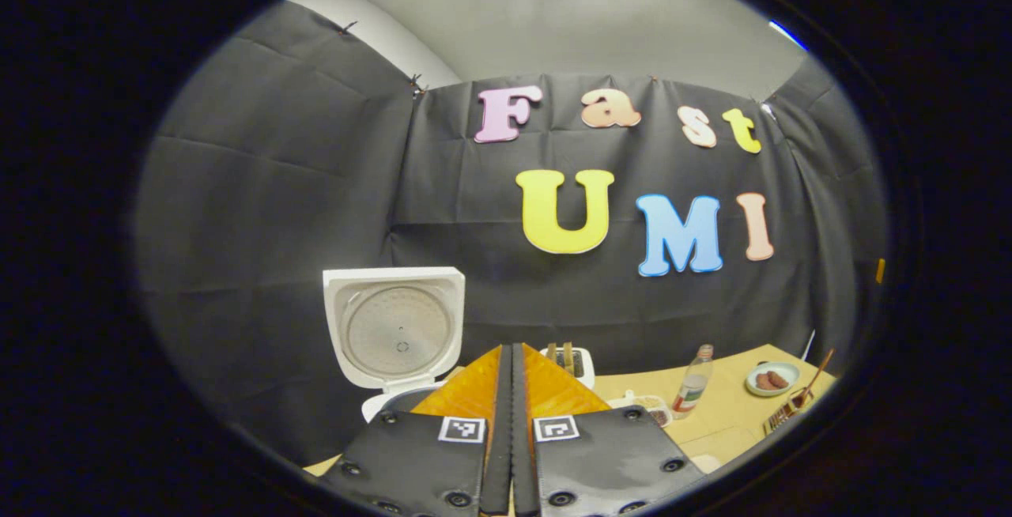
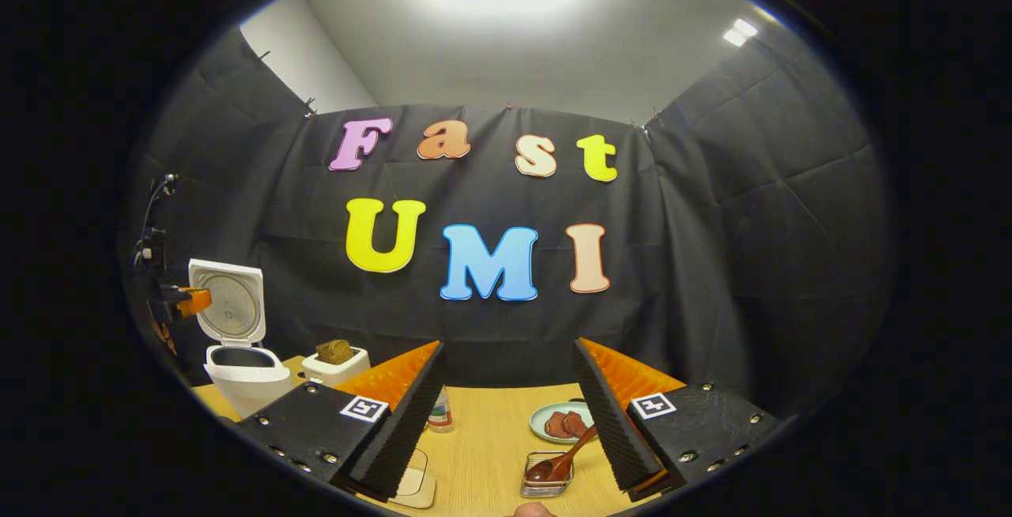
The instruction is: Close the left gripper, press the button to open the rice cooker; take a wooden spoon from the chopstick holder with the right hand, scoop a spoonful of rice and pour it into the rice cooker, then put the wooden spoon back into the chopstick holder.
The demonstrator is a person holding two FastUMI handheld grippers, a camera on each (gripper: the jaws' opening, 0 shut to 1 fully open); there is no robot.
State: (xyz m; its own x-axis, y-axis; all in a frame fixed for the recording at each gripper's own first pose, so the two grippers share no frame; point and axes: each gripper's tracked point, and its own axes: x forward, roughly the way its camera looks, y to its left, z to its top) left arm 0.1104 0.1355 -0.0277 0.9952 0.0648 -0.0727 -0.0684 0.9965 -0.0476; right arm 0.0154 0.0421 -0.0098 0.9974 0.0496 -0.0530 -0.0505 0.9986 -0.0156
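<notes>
On the worktop: one white rice cooker, one toaster, one bottle, one plate with brownish pieces, one wire chopstick holder with one wooden spoon.

Rice cooker open, lid standing upright, round metal inner plate facing forward; just ahead and left of the left tongs in the left gripper view. Seen far left of the right tongs in the right gripper view.

Wooden spoon dark brown, leaning in the holder, handle tilted up toward the right finger. Holder low between the right tongs' fingers, near the plate.

Left tongs pressed together, fingers meeting along their length, nothing between them. Right tongs spread wide, holding nothing, touching nothing.
</notes>
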